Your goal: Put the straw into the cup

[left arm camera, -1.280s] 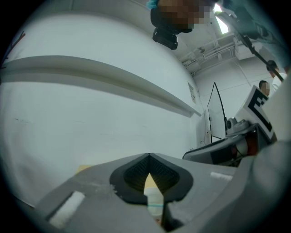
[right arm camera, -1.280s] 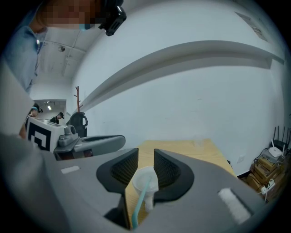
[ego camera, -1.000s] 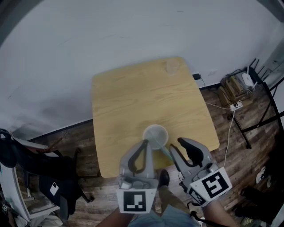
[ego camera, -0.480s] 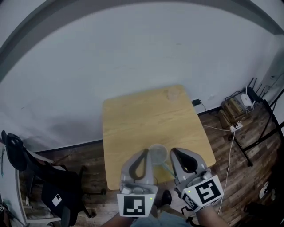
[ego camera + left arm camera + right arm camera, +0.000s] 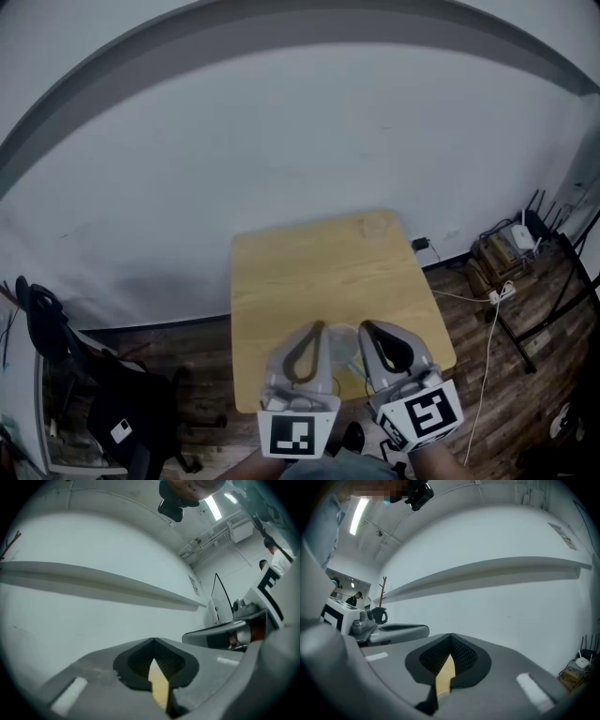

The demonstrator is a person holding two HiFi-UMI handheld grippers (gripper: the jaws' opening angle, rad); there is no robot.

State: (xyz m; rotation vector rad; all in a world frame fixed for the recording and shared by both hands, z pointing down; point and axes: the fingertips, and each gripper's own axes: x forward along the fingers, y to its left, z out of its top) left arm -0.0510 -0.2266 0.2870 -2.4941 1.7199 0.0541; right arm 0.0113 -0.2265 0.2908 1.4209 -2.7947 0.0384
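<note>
Left gripper [image 5: 312, 330] is sitting closed and empty, right gripper [image 5: 372, 328] has just been closing its jaws on nothing, and the cup [image 5: 343, 345] is standing below and between them near the table [image 5: 309, 272] front edge, equally near each; no straw is showing clearly.

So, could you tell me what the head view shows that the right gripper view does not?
Head view only: the cup between the left gripper and right gripper, the whole table, a chair. Right gripper view only: a ceiling light, and its jaws, just closed, meeting on nothing. Both: the wall, some table, the left gripper.
</note>
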